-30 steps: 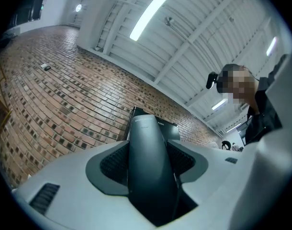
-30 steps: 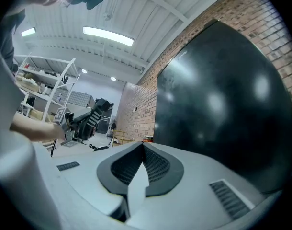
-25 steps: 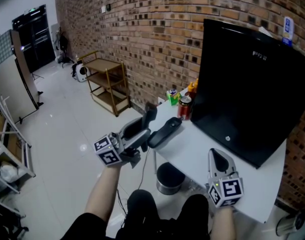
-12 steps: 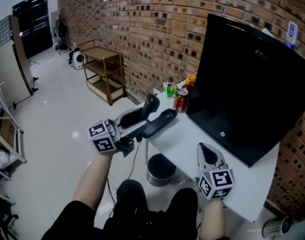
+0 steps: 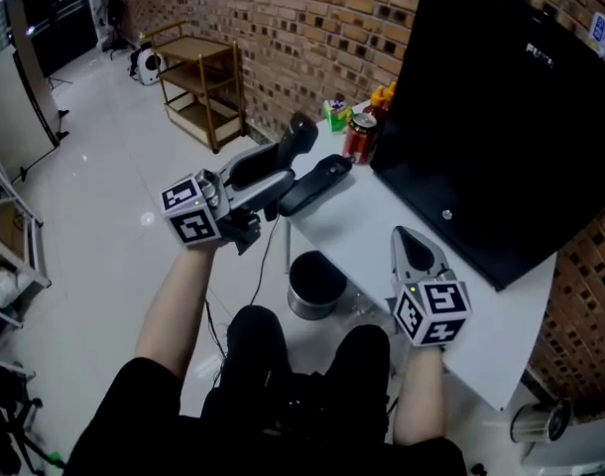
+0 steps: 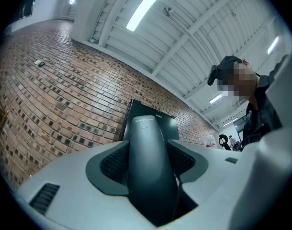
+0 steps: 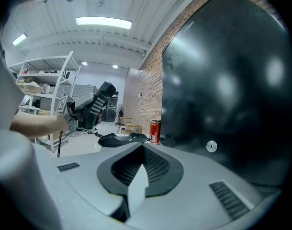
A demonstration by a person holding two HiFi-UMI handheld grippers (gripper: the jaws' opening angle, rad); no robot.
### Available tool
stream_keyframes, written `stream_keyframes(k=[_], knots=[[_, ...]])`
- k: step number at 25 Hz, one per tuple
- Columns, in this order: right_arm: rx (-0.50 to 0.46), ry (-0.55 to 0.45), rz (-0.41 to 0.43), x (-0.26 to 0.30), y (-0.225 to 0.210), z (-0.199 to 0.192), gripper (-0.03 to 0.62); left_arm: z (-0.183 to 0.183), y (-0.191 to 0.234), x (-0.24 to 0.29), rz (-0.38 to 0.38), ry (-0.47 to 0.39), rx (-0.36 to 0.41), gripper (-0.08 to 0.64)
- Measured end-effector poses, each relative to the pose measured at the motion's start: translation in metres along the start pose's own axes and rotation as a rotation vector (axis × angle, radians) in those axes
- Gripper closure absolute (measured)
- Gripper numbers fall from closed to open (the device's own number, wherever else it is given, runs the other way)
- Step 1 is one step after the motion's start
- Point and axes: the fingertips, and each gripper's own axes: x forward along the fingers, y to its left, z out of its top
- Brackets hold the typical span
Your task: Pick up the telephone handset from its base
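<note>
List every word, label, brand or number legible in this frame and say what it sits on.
Nothing is sharp enough to quote.
On the black panel: white lettering near its top edge, too blurred to read.
On the handset: small print near its far end, too small to read.
On the red can: label too blurred to read.
On the blue sticker above the panel: unreadable.

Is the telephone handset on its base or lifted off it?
Lifted off. The left gripper is shut on the handset, in the air beside the base on the table.
</note>
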Motion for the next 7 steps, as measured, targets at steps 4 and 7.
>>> stream_keyframes(k=[4,7], knots=[[0.026,0.015,0.002,-0.0002,-0.0031,-0.0024,0.584,-0.0030,-0.0008,-0.0007,0.004,0.007,-0.003,0.301],[0.036,0.027,-0.003,-0.0033,-0.0064,-0.0045,0.584,-0.0062,-0.0019,-0.0001,0.010,0.012,-0.009,0.301]])
